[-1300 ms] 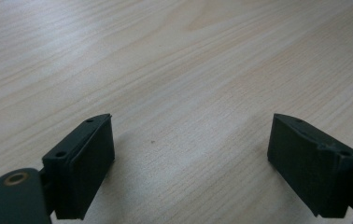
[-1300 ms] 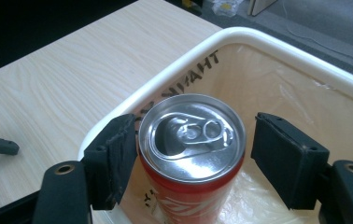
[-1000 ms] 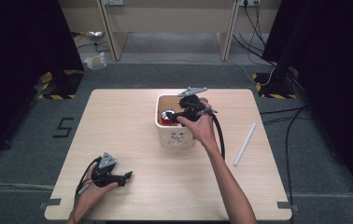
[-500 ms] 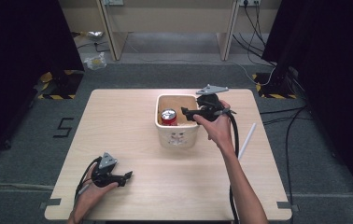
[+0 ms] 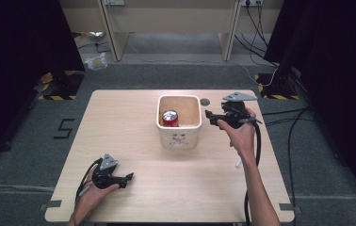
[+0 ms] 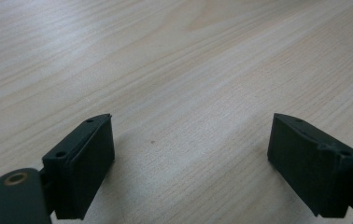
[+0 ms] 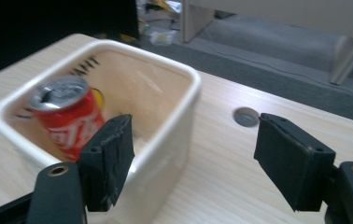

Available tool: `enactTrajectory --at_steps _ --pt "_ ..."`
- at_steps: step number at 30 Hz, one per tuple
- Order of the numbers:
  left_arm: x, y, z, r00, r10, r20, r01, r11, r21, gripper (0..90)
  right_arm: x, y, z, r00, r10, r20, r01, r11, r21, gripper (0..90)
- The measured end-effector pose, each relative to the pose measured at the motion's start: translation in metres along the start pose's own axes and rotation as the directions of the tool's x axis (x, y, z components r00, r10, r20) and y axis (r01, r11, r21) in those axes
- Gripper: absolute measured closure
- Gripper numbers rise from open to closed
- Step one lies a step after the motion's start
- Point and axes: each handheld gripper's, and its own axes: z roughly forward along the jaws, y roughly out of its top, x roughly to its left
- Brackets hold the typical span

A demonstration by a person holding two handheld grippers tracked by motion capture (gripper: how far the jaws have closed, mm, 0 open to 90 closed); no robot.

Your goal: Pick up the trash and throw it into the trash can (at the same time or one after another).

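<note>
standing upright inside the cream tub [image 5: 179, 126] is a red soda can [image 5: 170, 118], tucked toward the tub's left side with its silver top facing up. the tub sits around the middle of the desk [image 5: 133, 141], a bit toward the far edge, and has some little drawing on its near wall that's too small to make out.

the right claw [image 5: 209, 115] hangs just to the right of the tub, above the desk, pointing left toward the tub's right wall. its jaws are spread wide with nothing between them. in the right gripper view, one jaw sits in front of the tub's rim [image 7: 184, 74] and the other over bare wood, with the can [image 7: 67, 116] a bit blurry inside. no contact with the tub that i can see. there's a small round grey hole [image 5: 205, 101] in the desk just past the tub's far right corner.

the left claw [image 5: 128, 178] is down at the near left corner, well apart from everything, resting low at the desk. jaws wide there too, just plain wood grain between them in the left gripper view [image 6: 191, 154].

a thin white stick [image 5: 238, 163] pokes out from behind the right forearm on the right part of the desk, mostly hidden.
</note>
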Motion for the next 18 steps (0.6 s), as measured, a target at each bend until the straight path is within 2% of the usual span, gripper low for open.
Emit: enactTrajectory --at_steps 9,14,18 --pt "0.000 0.000 0.000 1.0000 -0.002 -0.002 0.002 1.0000 -0.001 13.9 -0.022 -0.026 -0.005 0.9977 0.023 0.064 -0.026 0.999 0.040 29.6" --pt "0.000 0.000 0.000 1.0000 -0.002 -0.002 0.002 1.0000 -0.001 13.9 -0.033 -0.040 -0.005 0.9924 0.031 0.119 -0.039 0.997 0.071 30.3" --pt "0.000 0.000 0.000 1.0000 -0.002 -0.002 0.002 1.0000 -0.001 13.9 -0.042 -0.050 -0.005 0.9891 0.044 0.140 -0.056 0.995 0.088 30.8"
